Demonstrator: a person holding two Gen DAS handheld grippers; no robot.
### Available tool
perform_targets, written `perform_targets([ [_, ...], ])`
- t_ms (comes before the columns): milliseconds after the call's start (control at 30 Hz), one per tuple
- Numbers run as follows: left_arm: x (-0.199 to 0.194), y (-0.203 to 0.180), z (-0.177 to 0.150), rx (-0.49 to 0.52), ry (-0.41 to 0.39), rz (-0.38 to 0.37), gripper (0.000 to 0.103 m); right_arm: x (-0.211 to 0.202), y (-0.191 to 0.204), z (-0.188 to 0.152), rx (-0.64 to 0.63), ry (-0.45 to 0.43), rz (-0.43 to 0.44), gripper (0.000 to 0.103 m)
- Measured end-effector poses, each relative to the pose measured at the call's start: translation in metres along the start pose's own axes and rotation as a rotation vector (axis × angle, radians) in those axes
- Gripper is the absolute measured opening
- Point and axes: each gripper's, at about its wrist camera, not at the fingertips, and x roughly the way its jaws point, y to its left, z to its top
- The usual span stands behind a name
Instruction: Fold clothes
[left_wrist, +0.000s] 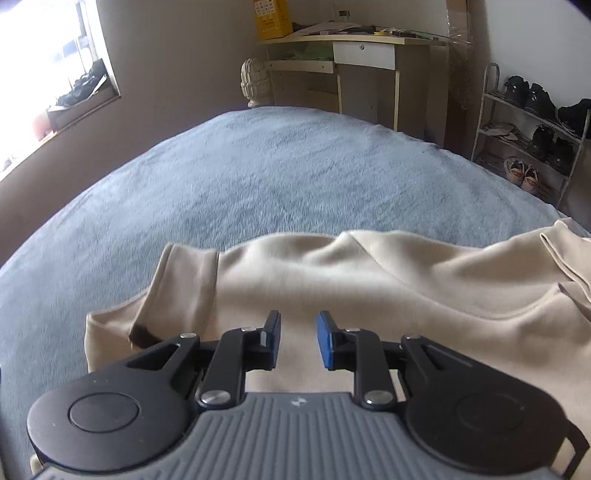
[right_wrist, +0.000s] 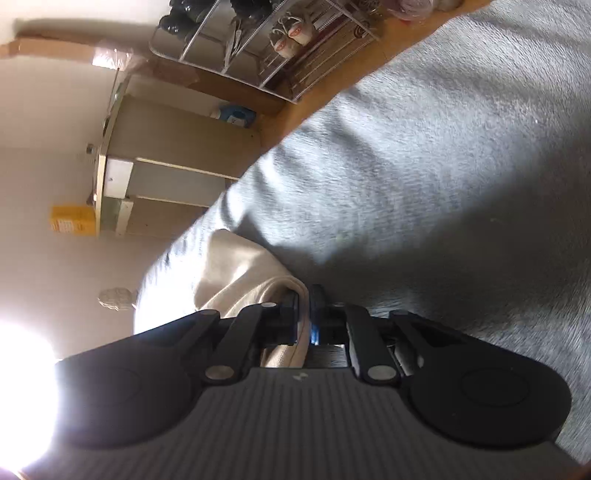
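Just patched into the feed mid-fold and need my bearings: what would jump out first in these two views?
A cream garment sprawls, rumpled, across the near part of a blue-grey bed cover. The left gripper hovers over it, its jaws apart with nothing between them. In the steeply rolled right wrist view, the right gripper is shut on a fold of that garment, with glare flooding the lower left corner.

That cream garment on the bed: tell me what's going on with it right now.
A person is folding a cream garment on a bed with a grey-blue blanket, a handheld gripper in each hand. The right gripper is shut on an edge of the fabric, its camera rolled sideways. The left gripper hovers over the spread cloth with its jaws slightly apart and nothing between them. The garment is rumpled, not yet neatly folded.
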Motion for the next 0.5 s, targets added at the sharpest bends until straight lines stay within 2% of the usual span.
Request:
perform_targets([
  [67,0.014,-0.001,0.016,-0.002,0.008,0.006,0.024,-0.001,0.022,-0.001,-0.221,0.012,-0.063,0.01],
  [100,0.022,-0.002,0.021,0.001,0.016,0.012,0.024,-0.003,0.037,-0.009,-0.392,0.014,-0.114,0.019],
  [133,0.029,-0.003,0.025,0.003,0.025,0.016,0.024,-0.007,0.053,-0.02,-0.579,0.015,-0.167,0.033],
  [200,0.039,-0.005,0.028,0.009,0.042,0.02,0.024,-0.015,0.079,-0.045,-0.931,0.012,-0.246,0.045],
  [267,0.049,-0.007,0.031,0.015,0.059,0.025,0.024,-0.026,0.093,-0.073,-1.213,0.007,-0.251,0.048],
  [367,0.059,-0.013,0.028,0.041,0.078,0.034,0.024,-0.037,0.106,-0.107,-1.449,0.012,-0.156,0.056],
  [467,0.068,-0.016,0.025,0.053,0.096,0.036,0.024,-0.023,0.124,-0.129,-1.547,0.006,-0.074,0.065],
  [500,0.07,-0.016,0.024,0.053,0.101,0.037,0.024,-0.012,0.131,-0.135,-1.565,0.008,-0.07,0.067],
])
